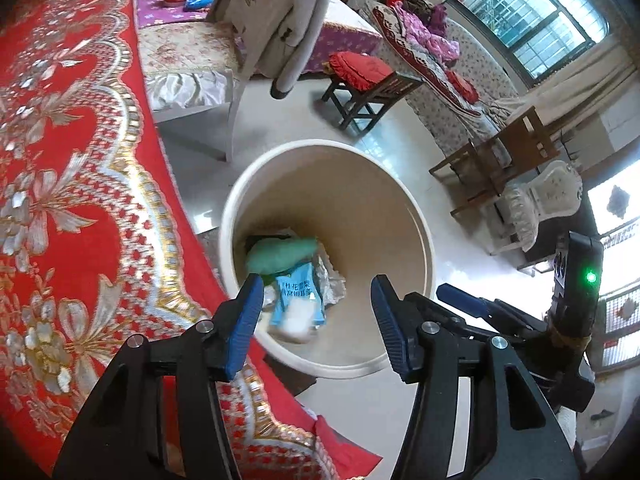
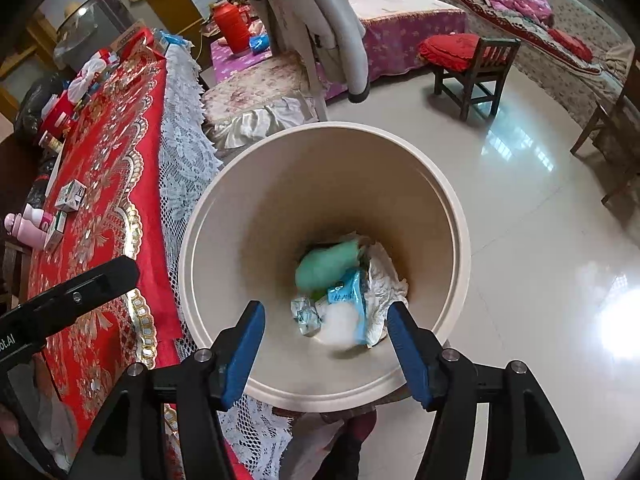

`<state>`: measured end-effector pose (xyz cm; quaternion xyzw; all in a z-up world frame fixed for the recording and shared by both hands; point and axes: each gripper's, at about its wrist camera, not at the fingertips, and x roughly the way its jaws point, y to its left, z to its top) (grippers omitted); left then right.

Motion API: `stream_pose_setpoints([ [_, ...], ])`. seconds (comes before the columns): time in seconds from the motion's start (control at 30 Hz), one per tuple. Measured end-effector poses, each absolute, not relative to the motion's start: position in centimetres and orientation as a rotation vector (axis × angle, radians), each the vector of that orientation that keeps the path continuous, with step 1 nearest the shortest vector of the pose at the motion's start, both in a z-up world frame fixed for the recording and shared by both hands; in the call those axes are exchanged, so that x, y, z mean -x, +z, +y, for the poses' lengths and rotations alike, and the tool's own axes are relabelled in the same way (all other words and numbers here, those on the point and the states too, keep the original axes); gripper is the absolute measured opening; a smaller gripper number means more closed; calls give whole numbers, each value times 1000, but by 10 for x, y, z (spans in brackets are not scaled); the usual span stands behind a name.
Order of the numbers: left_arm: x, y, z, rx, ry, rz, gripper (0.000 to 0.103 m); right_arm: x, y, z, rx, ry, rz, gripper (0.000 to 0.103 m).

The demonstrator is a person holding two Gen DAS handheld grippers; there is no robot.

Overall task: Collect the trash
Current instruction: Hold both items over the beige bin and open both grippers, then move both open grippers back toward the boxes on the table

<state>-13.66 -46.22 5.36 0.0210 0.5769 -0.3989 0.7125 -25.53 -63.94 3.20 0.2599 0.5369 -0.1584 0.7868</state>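
A cream round trash bin (image 1: 416,216) (image 2: 456,216) stands on the floor beside the red-clothed table. Inside lie a green wad (image 1: 280,254) (image 2: 326,266), a blue printed packet (image 1: 298,292) (image 2: 344,290), crumpled white paper (image 2: 380,284), a clear wrapper (image 2: 306,314) and a blurred white piece (image 1: 298,320) (image 2: 338,326). My left gripper (image 1: 316,308) is open and empty above the bin's near rim. My right gripper (image 2: 324,336) is open and empty above the bin mouth; it also shows in the left wrist view (image 1: 460,300).
The table with red and gold cloth (image 1: 60,200) (image 2: 104,184) is at the left, carrying small boxes (image 2: 70,196), a pink bottle (image 2: 28,224) and clutter. A draped chair (image 2: 312,40), a wooden stool with red cushion (image 1: 368,80) (image 2: 468,60) and sofas stand around the tiled floor.
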Motion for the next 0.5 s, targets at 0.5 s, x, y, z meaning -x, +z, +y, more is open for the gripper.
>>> stream_pose_setpoints([
  [0.5,113,65,-396,-41,-738,1200,54,217,53,-596,-507,-248,1131,62],
])
